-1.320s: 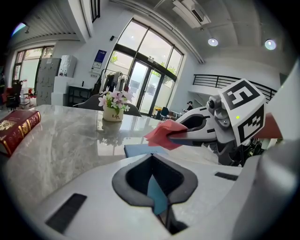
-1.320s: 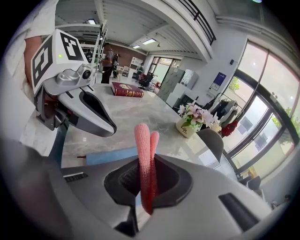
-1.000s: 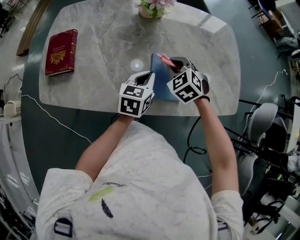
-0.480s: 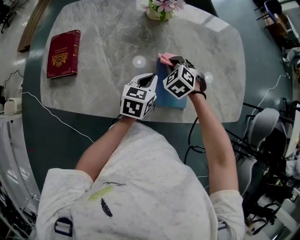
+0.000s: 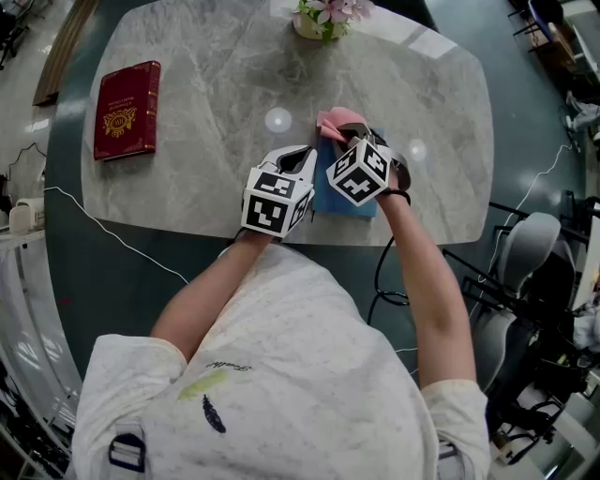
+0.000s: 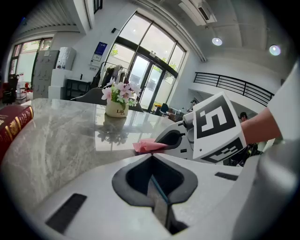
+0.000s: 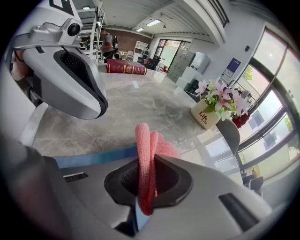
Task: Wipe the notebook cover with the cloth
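Observation:
A blue notebook [image 5: 321, 190] lies near the front edge of the marble table [image 5: 206, 94], mostly hidden under both grippers. My left gripper [image 5: 302, 159] is shut on the notebook's left edge. In the left gripper view that edge shows as a thin blue line [image 6: 156, 186] between the closed jaws of the left gripper [image 6: 159, 199]. My right gripper [image 5: 352, 133] is shut on a pink cloth [image 5: 336, 121] at the notebook's far end. The right gripper view has the folded cloth [image 7: 145, 154] pinched in the right gripper [image 7: 143, 190], above the blue notebook cover [image 7: 93, 156].
A dark red book [image 5: 125, 108] lies at the table's far left. A small pot of flowers [image 5: 321, 17] stands at the far edge. A cable [image 5: 112, 239] runs along the floor on the left, and chairs [image 5: 530, 244] stand to the right.
The right gripper has shifted a little to the left with the cloth, and more pink cloth shows beyond its tip. The left gripper has stayed on the notebook's edge.

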Available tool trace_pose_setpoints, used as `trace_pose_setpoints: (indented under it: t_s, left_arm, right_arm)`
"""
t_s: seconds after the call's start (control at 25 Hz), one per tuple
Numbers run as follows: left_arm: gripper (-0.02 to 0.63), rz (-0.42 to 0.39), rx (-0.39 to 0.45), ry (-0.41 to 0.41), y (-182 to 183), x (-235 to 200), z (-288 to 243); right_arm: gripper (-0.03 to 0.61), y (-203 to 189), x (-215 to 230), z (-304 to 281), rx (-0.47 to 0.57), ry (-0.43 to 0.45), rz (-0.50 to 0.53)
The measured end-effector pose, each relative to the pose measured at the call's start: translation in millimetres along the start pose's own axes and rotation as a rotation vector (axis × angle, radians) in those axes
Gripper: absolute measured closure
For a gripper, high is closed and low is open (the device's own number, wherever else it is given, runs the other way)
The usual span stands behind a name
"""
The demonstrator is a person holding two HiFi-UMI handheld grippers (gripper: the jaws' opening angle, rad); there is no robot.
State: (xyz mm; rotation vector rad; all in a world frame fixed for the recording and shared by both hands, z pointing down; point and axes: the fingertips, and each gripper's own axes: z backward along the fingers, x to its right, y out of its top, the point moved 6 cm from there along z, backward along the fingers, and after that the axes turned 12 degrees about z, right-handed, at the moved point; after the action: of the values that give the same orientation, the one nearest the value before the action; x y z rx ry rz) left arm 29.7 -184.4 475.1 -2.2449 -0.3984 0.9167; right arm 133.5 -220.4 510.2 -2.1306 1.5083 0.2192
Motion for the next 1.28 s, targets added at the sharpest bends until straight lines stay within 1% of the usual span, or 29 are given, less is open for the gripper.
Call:
trace_pose_setpoints:
  t_s: [0.52,0.84,1.28]
  left_arm:
    - [0.607,-0.016,0.002,-0.003,-4.0,6.3,5.5]
    - [0.607,-0.024,0.015,0.004,-7.5,13.3,11.6]
    - [0.607,-0.020,0.030,0.014,-17.1,19.2,24.0]
  right_arm:
    - [0.563,-4.4,-17.3,7.3,0.012,0.007,-0.025]
    - [0.563,-3.0,-30.8,13.4,0.023,0.013,0.005]
    - [0.563,-5.4,-50.9,24.4,0.030,0.020,0.012]
